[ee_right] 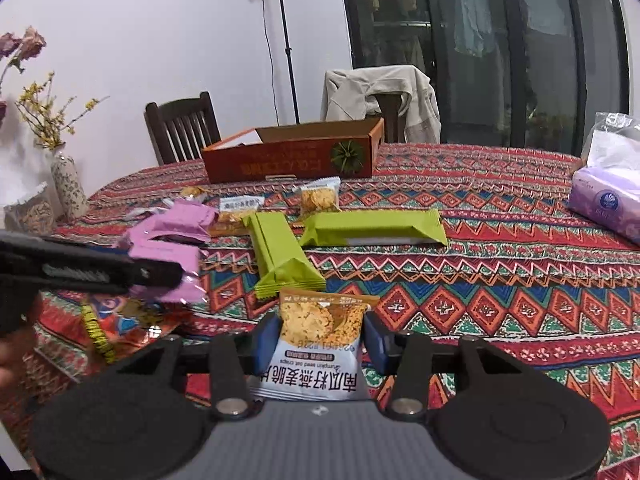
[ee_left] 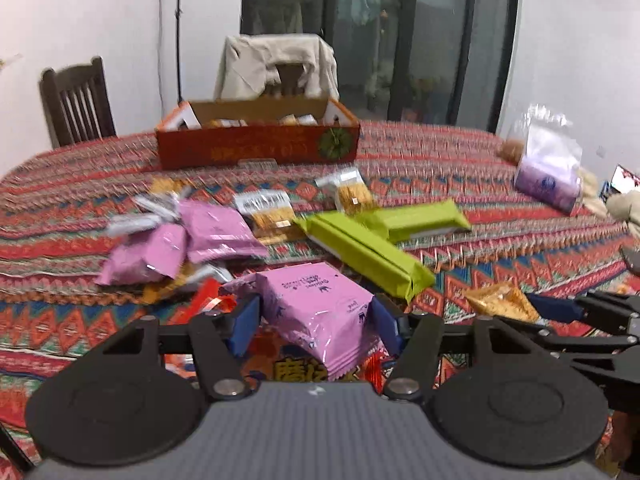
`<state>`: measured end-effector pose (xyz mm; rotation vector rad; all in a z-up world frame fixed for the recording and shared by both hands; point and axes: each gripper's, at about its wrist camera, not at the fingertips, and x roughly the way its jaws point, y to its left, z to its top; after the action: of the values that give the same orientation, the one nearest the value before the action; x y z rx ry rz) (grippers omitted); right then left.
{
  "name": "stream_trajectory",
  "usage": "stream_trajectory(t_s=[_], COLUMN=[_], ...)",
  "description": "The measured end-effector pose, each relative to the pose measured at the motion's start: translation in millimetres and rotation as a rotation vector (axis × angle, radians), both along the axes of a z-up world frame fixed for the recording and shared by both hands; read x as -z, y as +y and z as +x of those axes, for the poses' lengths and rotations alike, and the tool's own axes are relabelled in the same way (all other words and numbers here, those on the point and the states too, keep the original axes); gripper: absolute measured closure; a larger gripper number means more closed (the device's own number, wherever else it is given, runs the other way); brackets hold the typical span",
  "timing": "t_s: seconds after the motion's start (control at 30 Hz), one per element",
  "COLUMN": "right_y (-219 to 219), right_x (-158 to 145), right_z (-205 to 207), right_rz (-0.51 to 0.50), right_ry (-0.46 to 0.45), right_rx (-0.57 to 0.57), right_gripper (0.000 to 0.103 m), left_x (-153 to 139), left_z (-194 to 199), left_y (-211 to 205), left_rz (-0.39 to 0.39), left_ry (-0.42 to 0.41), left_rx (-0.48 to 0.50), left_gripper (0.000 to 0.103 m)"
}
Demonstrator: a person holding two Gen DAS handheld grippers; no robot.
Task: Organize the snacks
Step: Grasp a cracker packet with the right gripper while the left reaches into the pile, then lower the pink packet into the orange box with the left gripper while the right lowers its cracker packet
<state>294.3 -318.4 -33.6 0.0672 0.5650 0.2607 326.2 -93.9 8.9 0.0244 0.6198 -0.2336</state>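
Left gripper [ee_left: 316, 322] clamped on pink packet [ee_left: 320, 312]; right gripper [ee_right: 320, 338] clamped on oat crisp packet [ee_right: 316, 344]. Risk: slick film slipping before reaching box [ee_right: 292, 156] at table's far edge.

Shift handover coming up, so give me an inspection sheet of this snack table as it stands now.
Surface: patterned tablecloth covers the table.
Job's things: open red box at the far side; two green packs touching at their ends; loose pink packs and small crisp packets before the box.
Clutter: tissue pack; vase with flowers.
Grippers: left gripper shut on a pink pack; right gripper shut on an oat crisp packet.
Cables: one runs down the stand at the wall.
Surroundings: two chairs, one draped with a jacket; glass doors behind.
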Motion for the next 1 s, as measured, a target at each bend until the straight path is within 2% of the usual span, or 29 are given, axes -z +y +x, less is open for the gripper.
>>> stream_trajectory(t_s=[0.13, 0.33, 0.53, 0.67, 0.77, 0.93, 1.0], right_y=[6, 18, 31, 37, 41, 47, 53], right_x=[-10, -27, -57, -94, -121, -159, -166], right_z=[-12, -24, -16, 14, 53, 151, 193], right_rz=[-0.004, 0.004, 0.032, 0.051, 0.067, 0.108, 0.111], right_ry=[-0.027, -0.081, -0.149, -0.193, -0.218, -0.248, -0.233], right_rx=[-0.012, -0.038, -0.068, -0.139, -0.174, -0.183, -0.18], right_gripper=[0.058, 0.058, 0.058, 0.058, 0.058, 0.058, 0.058], left_x=[-18, -32, -63, -93, -108, -122, -117], left_z=[-20, -32, -8, 38, 87, 190, 236], left_y=[8, 27, 63, 86, 99, 116, 115], left_rz=[-0.013, -0.032, -0.07, -0.059, -0.053, -0.109, -0.097], left_ry=[-0.057, -0.102, -0.147, -0.187, -0.193, -0.132, -0.105], left_rx=[-0.003, -0.019, 0.025, 0.062, 0.063, 0.057, 0.046], left_gripper=[0.041, 0.041, 0.041, 0.041, 0.041, 0.041, 0.041])
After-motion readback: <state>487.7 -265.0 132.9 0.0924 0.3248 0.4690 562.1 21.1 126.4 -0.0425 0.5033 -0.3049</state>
